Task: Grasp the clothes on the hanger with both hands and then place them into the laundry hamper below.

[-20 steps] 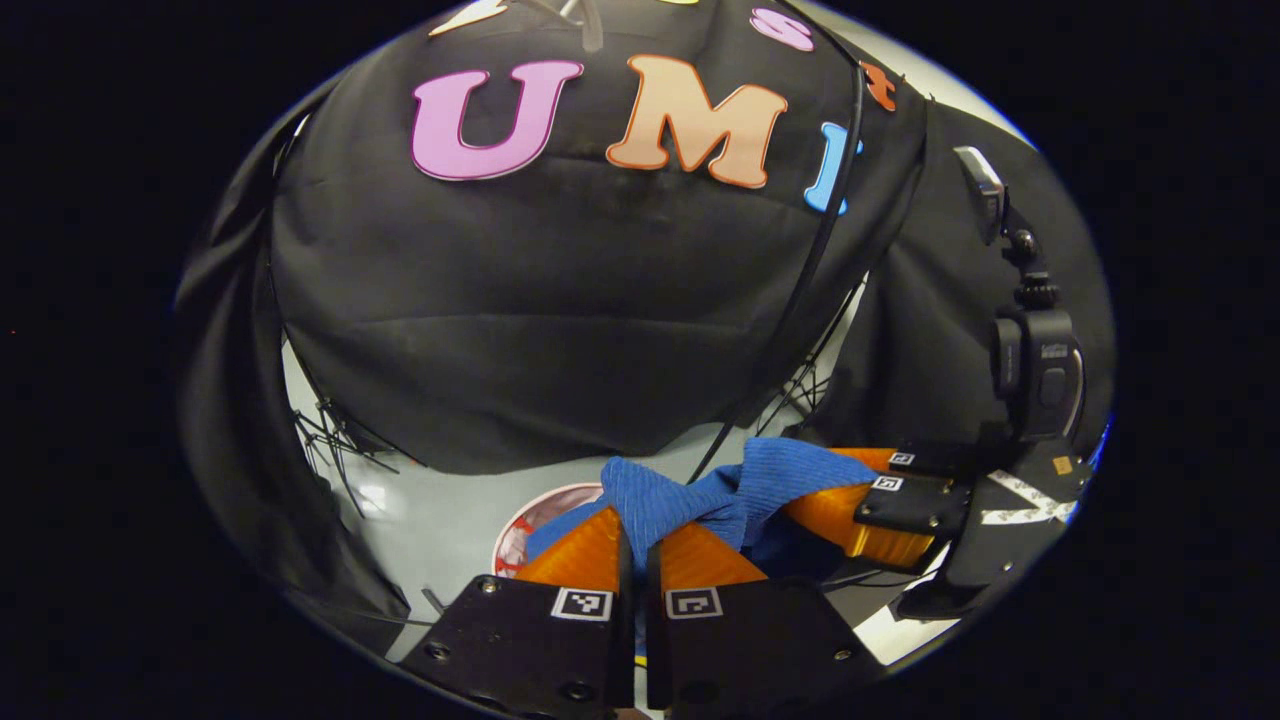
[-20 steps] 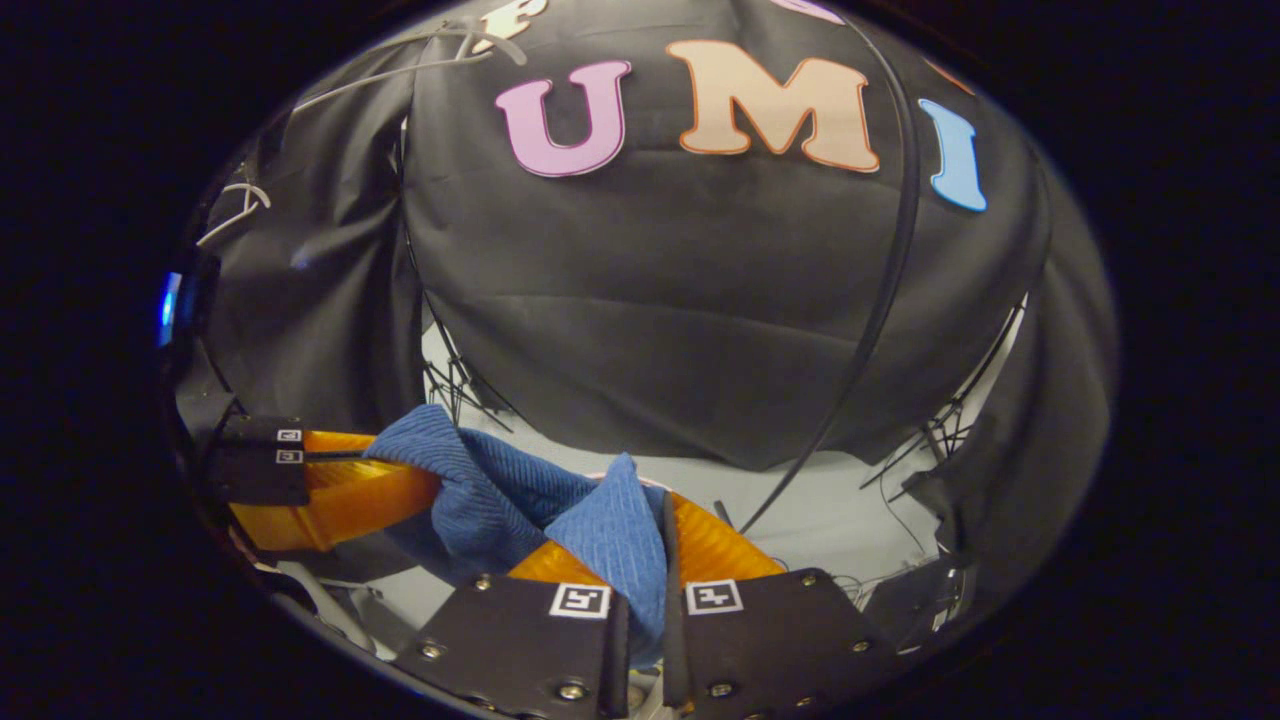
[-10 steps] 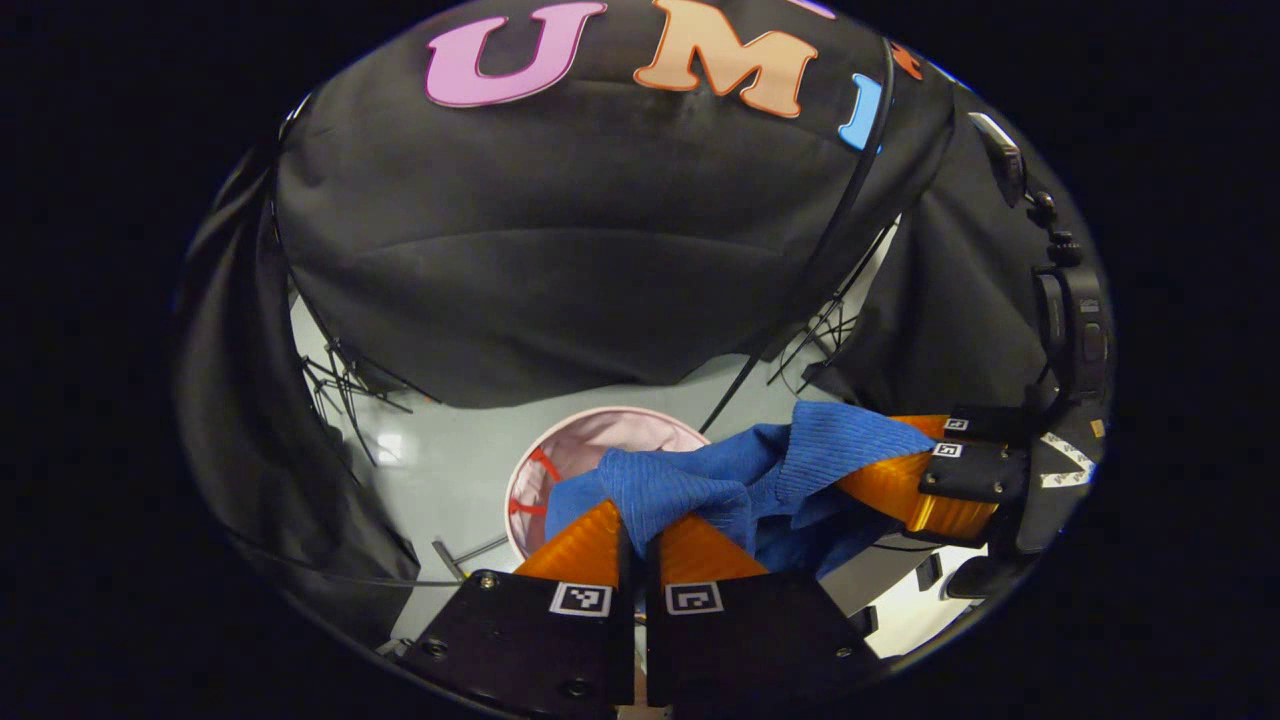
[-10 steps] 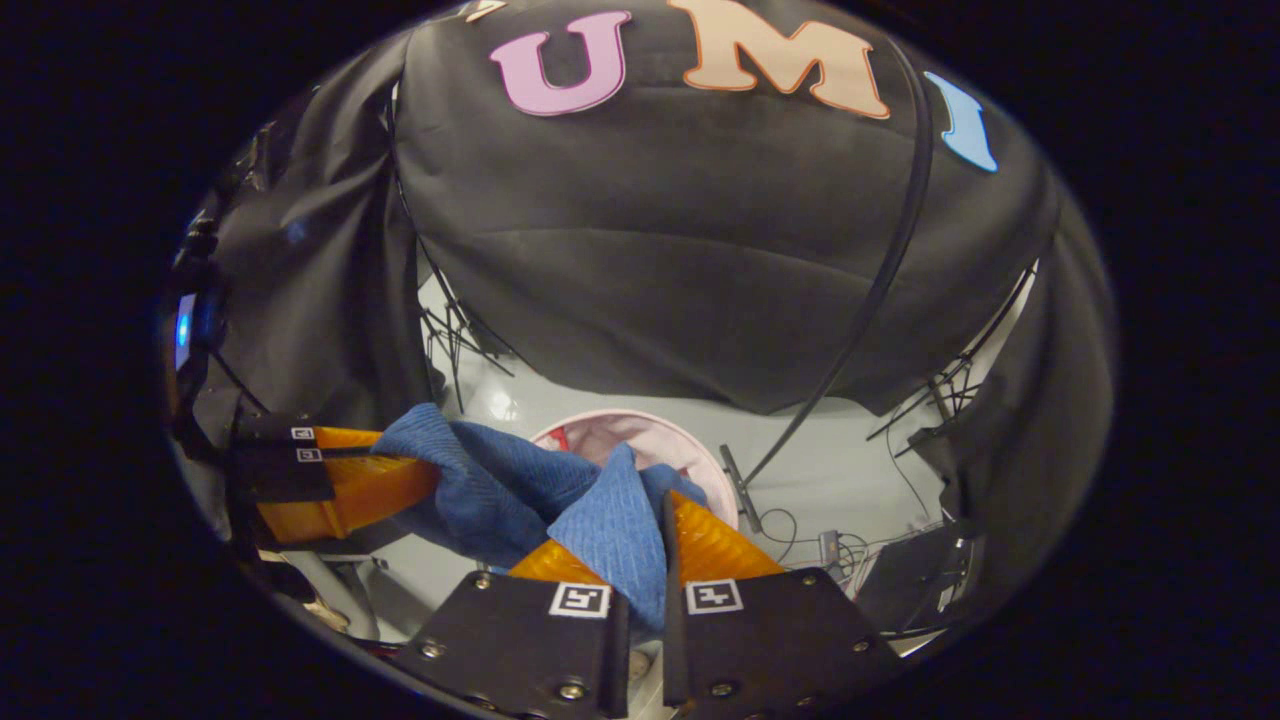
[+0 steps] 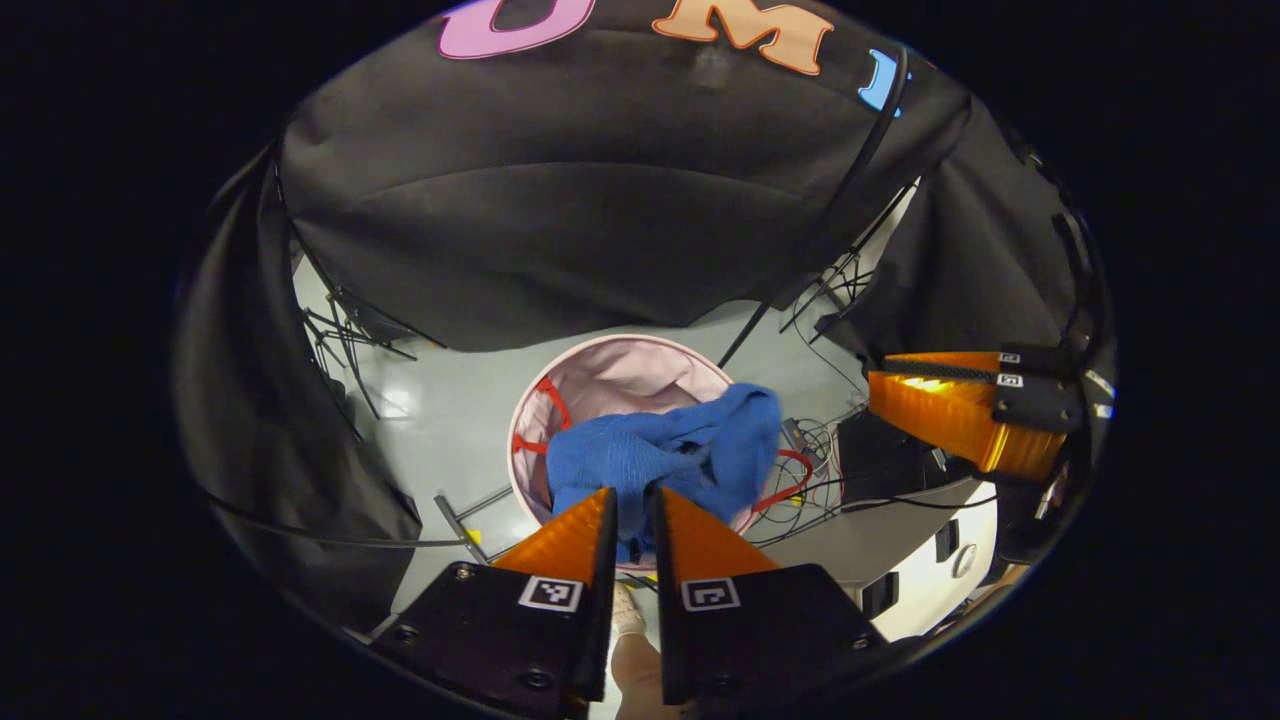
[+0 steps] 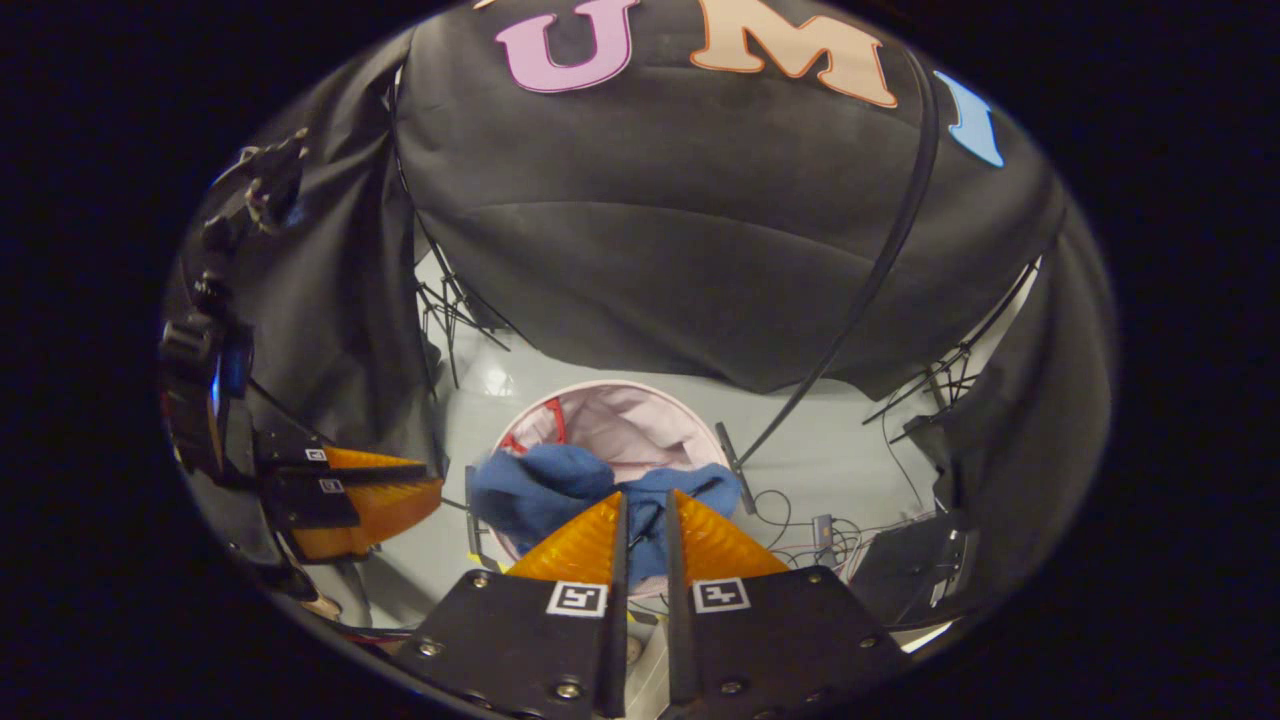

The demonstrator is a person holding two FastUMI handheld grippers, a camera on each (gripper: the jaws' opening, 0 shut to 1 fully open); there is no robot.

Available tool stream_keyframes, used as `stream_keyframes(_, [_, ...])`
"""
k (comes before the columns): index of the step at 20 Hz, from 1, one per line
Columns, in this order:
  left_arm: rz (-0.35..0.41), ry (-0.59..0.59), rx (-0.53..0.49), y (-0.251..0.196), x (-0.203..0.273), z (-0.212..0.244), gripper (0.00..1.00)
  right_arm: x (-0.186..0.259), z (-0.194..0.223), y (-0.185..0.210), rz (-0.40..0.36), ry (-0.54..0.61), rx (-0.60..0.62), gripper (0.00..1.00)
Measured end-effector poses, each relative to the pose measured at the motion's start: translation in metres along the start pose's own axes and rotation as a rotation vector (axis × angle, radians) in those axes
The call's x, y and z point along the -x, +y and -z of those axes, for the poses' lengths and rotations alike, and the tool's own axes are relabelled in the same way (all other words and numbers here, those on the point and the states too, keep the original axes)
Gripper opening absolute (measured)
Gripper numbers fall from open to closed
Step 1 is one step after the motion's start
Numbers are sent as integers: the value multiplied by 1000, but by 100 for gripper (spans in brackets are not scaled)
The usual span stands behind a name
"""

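Note:
The blue knitted garment hangs bunched over the near rim of the round pink laundry hamper on the grey floor, partly inside it. My left gripper sits above it with a narrow gap between its fingers and nothing pinched. In the right gripper view the garment drapes over the hamper, just beyond my right gripper, which is slightly open and empty. The left gripper hangs at the left, clear of the cloth. The right gripper shows at the right, also clear of it.
Red handles hang inside the hamper. Loose cables and small black boxes lie on the floor to its right. A black cable runs diagonally down the wall cloth. Thin stand legs reach out from under the cloth.
Both grippers tipped down toward the hamper and let go of the garment. It dropped from between the fingers onto the hamper, and the two grippers moved apart.

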State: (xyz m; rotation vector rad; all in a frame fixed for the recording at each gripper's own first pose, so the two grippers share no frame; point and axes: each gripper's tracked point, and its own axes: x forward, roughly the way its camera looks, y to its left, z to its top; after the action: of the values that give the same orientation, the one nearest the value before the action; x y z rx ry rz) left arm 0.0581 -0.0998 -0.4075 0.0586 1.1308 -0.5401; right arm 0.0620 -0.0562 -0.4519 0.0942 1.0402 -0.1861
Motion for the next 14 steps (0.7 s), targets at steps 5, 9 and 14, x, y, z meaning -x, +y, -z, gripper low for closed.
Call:
stream_keyframes(5, [-8,-7,3,3,0,-5,25,3,-4,3,-6,-13,1,17])
stream_keyframes(9, [-16,-78,-1,4,15,-29,25,16,-24,7,-17,-80,10,17])
stream_keyframes(14, [3,-303,-9,-10,65,-101,26,63,-85,11,-18,-287,20,17])
